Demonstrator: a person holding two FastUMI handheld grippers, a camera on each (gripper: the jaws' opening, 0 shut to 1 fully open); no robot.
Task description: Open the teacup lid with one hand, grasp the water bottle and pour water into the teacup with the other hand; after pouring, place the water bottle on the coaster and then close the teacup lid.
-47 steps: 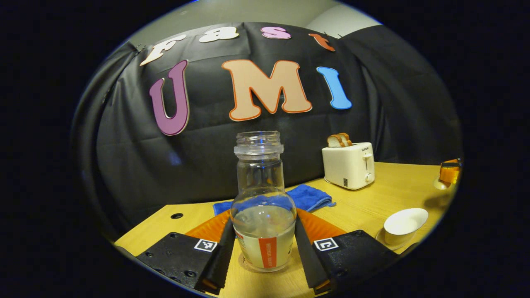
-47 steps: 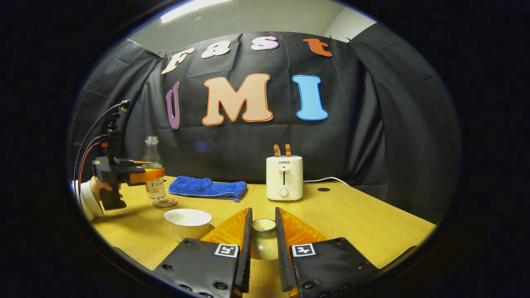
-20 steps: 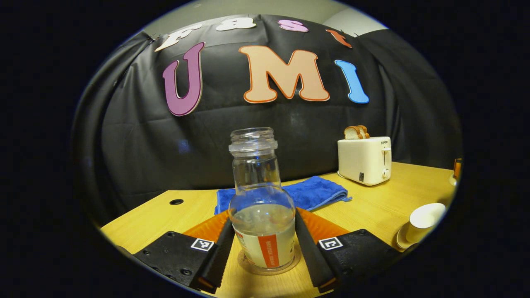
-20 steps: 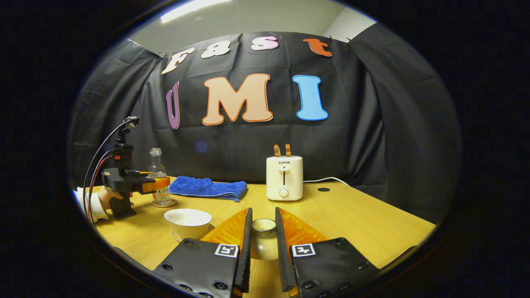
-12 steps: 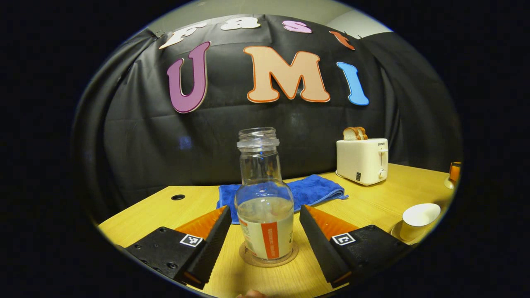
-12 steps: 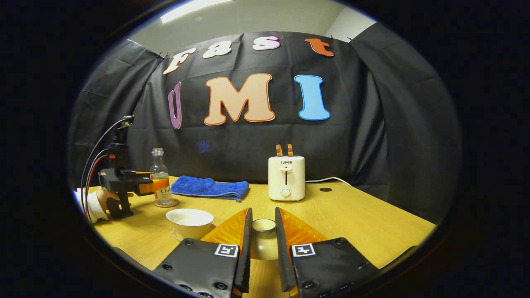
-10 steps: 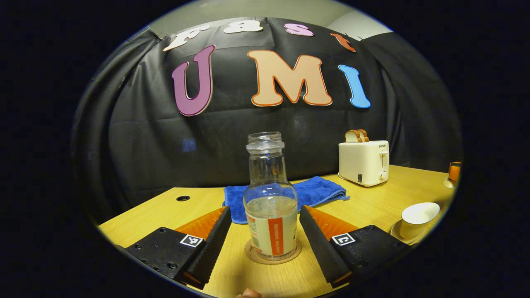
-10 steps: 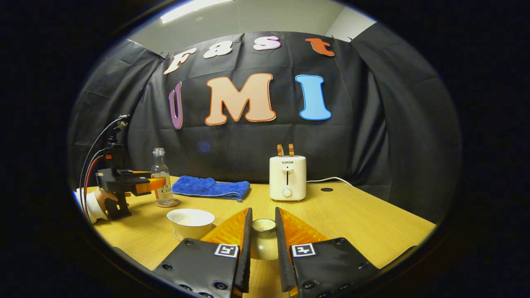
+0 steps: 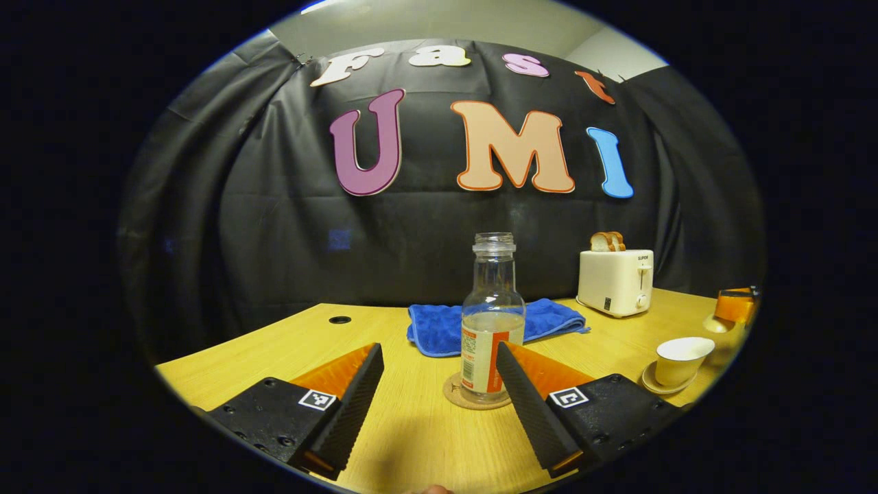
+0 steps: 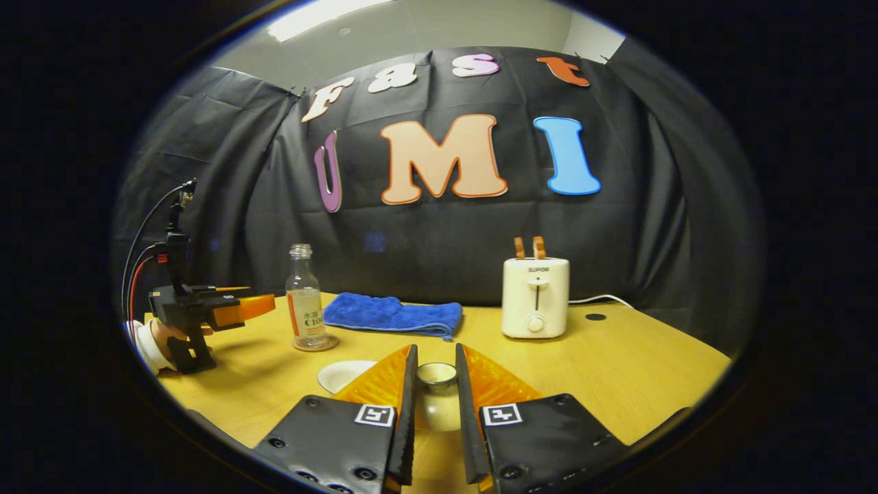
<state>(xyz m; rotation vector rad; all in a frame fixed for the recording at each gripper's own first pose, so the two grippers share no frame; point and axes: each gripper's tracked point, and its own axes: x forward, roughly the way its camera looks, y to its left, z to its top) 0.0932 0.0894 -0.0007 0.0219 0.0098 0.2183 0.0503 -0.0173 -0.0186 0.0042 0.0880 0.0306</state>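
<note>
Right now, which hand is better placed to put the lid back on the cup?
Right: its claw is shut on the lid, close beside the cup. The left claw is open, empty, with the bottle on the coaster.

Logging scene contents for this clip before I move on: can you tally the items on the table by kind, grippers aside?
Water bottle: 1
Coaster: 1
Teacup on its saucer: 1 each
Teacup lid, held in the right gripper: 1
Blue cloth: 1
Toaster: 1
Bread slices in the toaster: 2
Total: 9
</note>
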